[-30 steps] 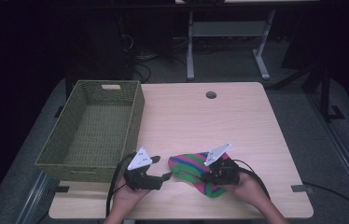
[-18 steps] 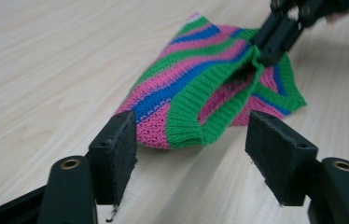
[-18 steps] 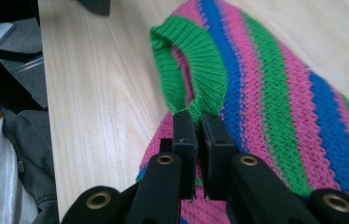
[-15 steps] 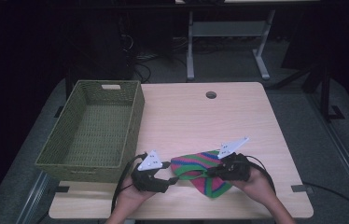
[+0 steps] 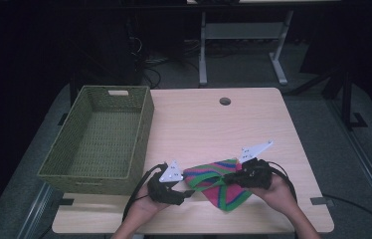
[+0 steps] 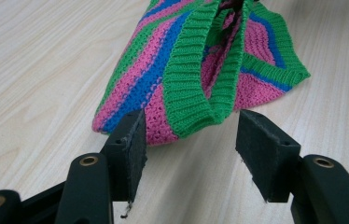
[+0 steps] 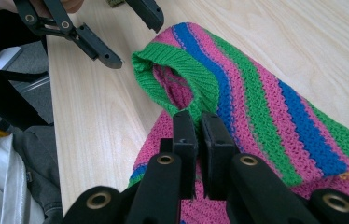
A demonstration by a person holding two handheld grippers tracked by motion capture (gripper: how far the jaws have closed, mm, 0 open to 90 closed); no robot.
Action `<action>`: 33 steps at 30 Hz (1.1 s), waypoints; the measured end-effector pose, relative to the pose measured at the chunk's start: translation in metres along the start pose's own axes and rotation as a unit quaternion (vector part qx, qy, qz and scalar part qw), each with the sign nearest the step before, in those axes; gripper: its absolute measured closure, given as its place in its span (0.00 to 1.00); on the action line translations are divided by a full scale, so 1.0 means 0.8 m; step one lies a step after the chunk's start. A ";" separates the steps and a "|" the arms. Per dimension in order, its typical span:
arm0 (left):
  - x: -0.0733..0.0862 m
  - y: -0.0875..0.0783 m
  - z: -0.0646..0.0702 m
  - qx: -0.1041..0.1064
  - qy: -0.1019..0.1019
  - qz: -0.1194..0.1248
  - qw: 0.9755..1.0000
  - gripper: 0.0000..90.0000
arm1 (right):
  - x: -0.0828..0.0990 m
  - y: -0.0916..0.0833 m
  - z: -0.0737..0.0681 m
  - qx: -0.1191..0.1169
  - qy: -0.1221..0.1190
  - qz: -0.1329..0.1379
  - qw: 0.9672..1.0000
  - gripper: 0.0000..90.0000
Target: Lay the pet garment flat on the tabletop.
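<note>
The striped knit (image 5: 216,181) lies on the table (image 5: 209,124) near its front edge, between the two grippers. The right gripper (image 7: 199,122) is clamped on its green cuff (the pinched fold itself is hidden). The left gripper (image 6: 189,135) has just been closing; its jaws stand apart around the knit's end, not pressing. A basket (image 5: 99,139) sits at left.

On your counter (image 5: 214,124), the basket (image 5: 99,139) sits at the left. The knitted cloth (image 5: 216,181) lies at the near edge, between your left hand-held gripper (image 5: 190,191) and right hand-held gripper (image 5: 226,178).
</note>
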State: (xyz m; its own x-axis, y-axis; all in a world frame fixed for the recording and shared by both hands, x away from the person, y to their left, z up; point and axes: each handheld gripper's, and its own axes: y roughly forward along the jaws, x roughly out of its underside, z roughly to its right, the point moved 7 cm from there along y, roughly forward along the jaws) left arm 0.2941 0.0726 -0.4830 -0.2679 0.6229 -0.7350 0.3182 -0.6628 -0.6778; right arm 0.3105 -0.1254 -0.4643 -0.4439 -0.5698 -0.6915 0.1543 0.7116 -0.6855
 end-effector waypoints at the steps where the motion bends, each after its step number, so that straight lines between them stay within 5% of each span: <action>1: -0.001 0.000 0.000 -0.001 0.001 -0.001 1.000 0.47 | -0.001 -0.001 0.000 -0.001 0.001 0.001 1.000 0.95; 14: -0.001 0.006 -0.001 -0.002 0.020 -0.015 1.000 0.48 | -0.003 -0.005 0.004 -0.005 0.008 0.011 1.000 0.95; 24: -0.002 0.013 -0.002 -0.023 0.045 -0.028 0.998 0.61 | -0.005 -0.006 0.004 -0.009 0.013 0.018 1.000 0.95; 33: -0.007 0.021 0.003 -0.004 0.063 -0.037 0.997 0.84 | -0.006 -0.009 0.005 -0.011 0.017 0.020 1.000 0.95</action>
State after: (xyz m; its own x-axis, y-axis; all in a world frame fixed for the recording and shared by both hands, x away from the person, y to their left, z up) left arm 0.2985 0.0572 -0.4903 -0.1747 0.7181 -0.6737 0.3097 -0.6094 -0.7299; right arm 0.3148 -0.1296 -0.4572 -0.4678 -0.5260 -0.7103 0.1540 0.7428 -0.6515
